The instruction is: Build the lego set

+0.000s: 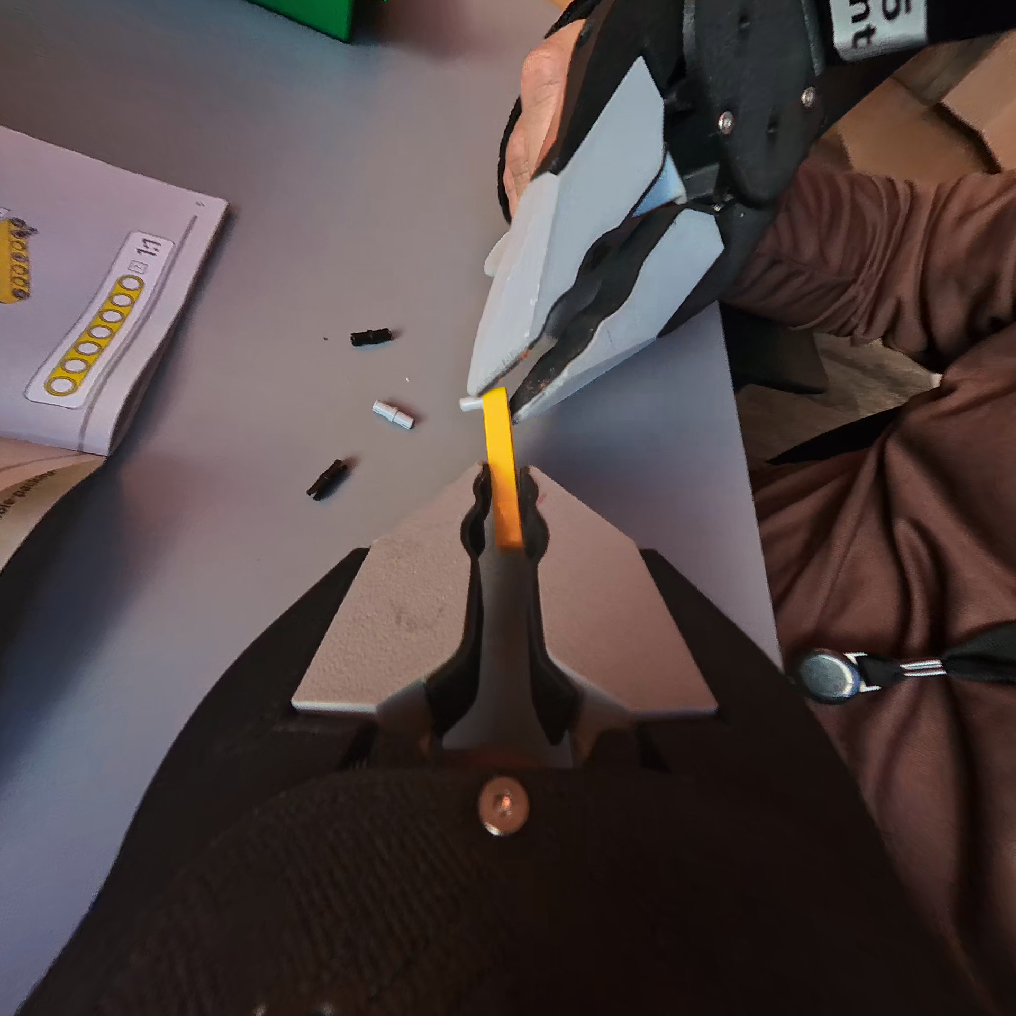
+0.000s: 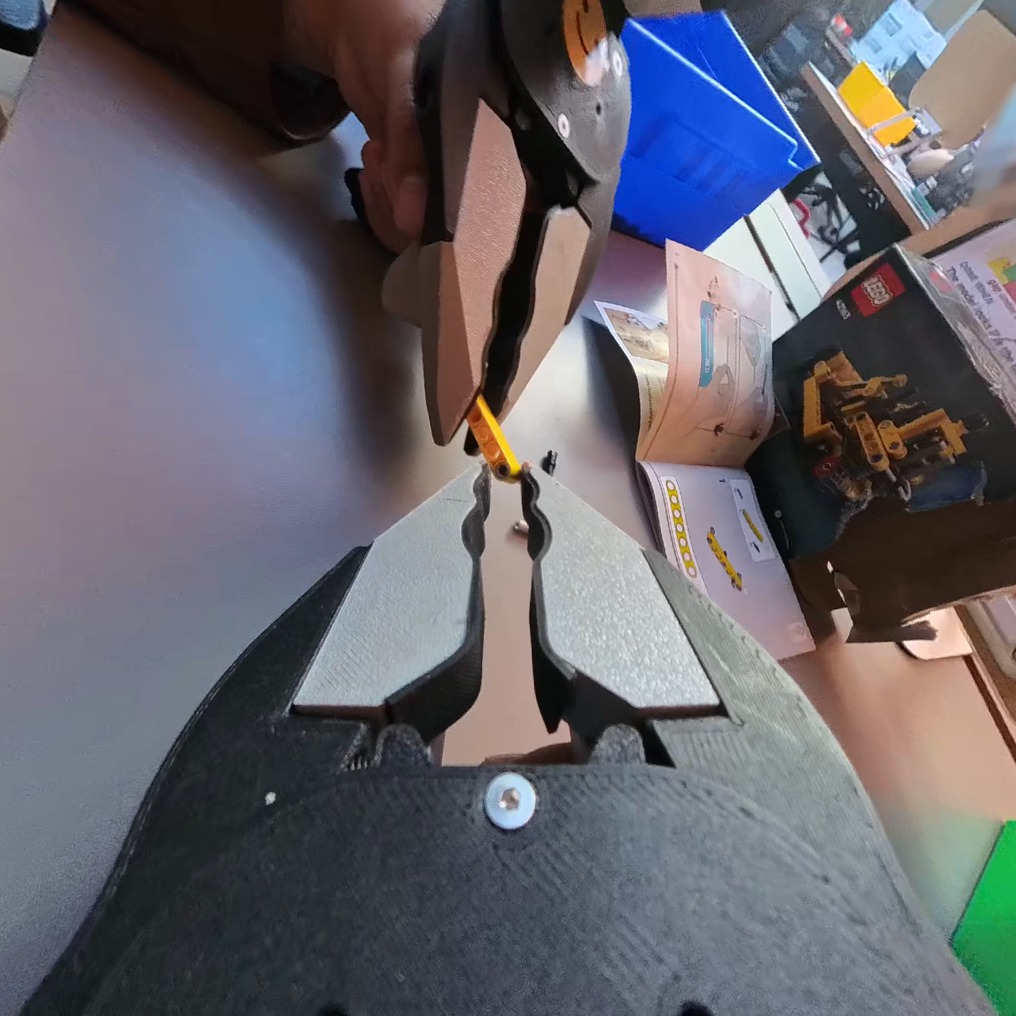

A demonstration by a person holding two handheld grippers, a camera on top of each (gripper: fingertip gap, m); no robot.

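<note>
My left gripper (image 1: pixel 503 473) is pinching the yellow beam (image 1: pixel 500 456); my right gripper (image 2: pixel 506 475), nearly closed, is pressing a grey pin (image 1: pixel 468 404) in. If I am pushing crooked, the pin could slip out.

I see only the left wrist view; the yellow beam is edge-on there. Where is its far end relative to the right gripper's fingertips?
Observer: In the right wrist view the yellow beam shows its holed face; its end lies between the tips of the right gripper.
Operator: What stands near the booklet?
Observer: A black set box picturing a yellow vehicle stands beside it.
Operator: And beyond the left gripper?
Observer: A blue crate stands there.
</note>
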